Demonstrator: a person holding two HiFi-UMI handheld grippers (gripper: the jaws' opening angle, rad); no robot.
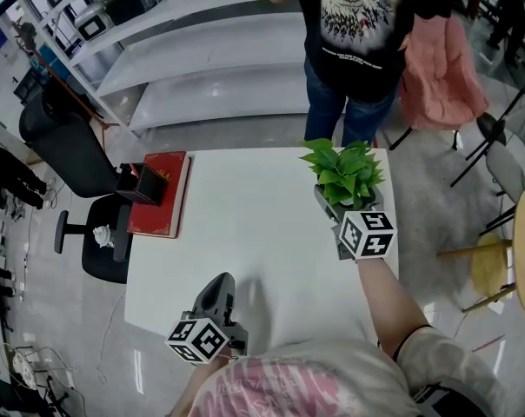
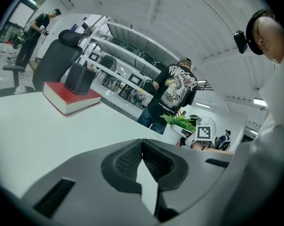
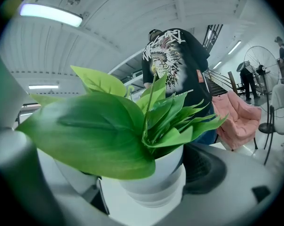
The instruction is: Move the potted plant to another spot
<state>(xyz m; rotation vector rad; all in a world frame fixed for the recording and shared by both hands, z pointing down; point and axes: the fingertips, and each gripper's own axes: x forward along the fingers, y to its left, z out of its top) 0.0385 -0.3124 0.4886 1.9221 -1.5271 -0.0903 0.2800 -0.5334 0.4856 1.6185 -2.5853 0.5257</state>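
The potted plant (image 1: 345, 174) has green leaves and a small white pot (image 3: 153, 180). It is at the table's far right corner, between the jaws of my right gripper (image 1: 342, 211), which is shut on the pot. Whether the pot rests on the table or hangs just above it I cannot tell. In the left gripper view the plant (image 2: 179, 121) shows far off with the right gripper's marker cube (image 2: 204, 133) beside it. My left gripper (image 1: 216, 298) is at the table's near edge, shut, with nothing between its jaws (image 2: 143, 166).
A red book (image 1: 161, 195) with a black box (image 1: 142, 183) on it lies at the white table's (image 1: 245, 233) far left. A person in a black shirt (image 1: 358, 33) stands just beyond the table. A black office chair (image 1: 67, 146) is at the left, a pink-draped chair (image 1: 445, 68) at the right.
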